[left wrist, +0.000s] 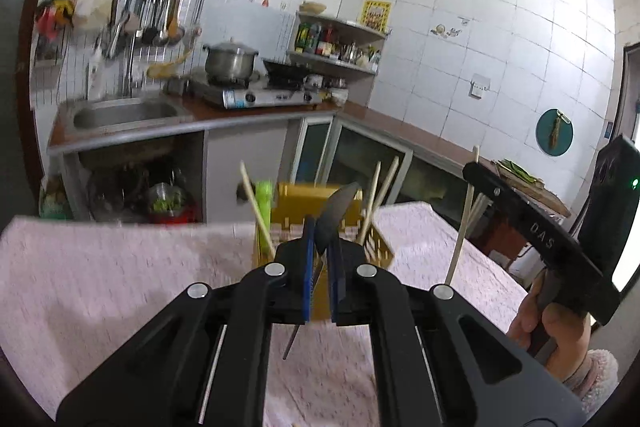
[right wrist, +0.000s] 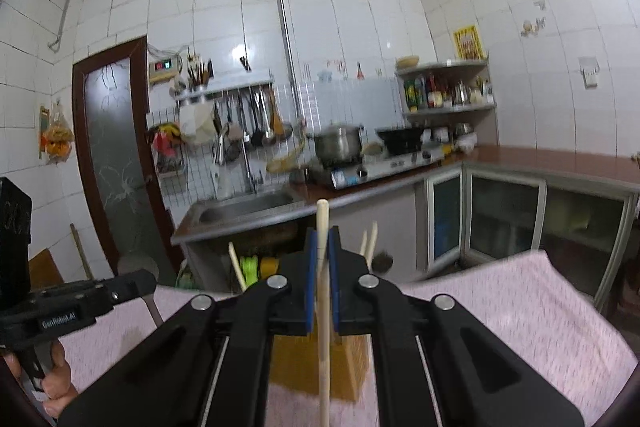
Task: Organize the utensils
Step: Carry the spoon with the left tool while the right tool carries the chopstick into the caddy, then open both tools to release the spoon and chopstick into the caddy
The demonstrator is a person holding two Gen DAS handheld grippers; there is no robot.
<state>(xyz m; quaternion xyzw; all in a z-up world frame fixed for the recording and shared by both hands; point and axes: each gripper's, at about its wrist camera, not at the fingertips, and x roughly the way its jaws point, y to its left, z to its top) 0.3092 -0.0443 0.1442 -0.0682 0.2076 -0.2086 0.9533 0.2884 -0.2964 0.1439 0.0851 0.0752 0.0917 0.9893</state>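
Observation:
My left gripper (left wrist: pixel 322 247) is shut on a dark spoon (left wrist: pixel 336 213), held upright just in front of the yellow utensil basket (left wrist: pixel 298 197) on the pink cloth. The basket holds wooden chopsticks (left wrist: pixel 256 205) and a green item (left wrist: pixel 264 195). My right gripper (right wrist: pixel 323 247) is shut on a wooden chopstick (right wrist: pixel 324 307), held upright over the yellow basket (right wrist: pixel 292 359). The right gripper also shows in the left wrist view (left wrist: pixel 532 223), holding the chopstick (left wrist: pixel 462 227) to the right of the basket. The left gripper shows at the left edge of the right wrist view (right wrist: pixel 132 285).
The table is covered by a pink cloth (left wrist: pixel 100 279). Behind it stand a counter with a sink (left wrist: pixel 120 113), a gas stove with a pot (left wrist: pixel 230 61) and a wok, glass-door cabinets (right wrist: pixel 504 219), and a corner shelf with bottles (left wrist: pixel 336 43).

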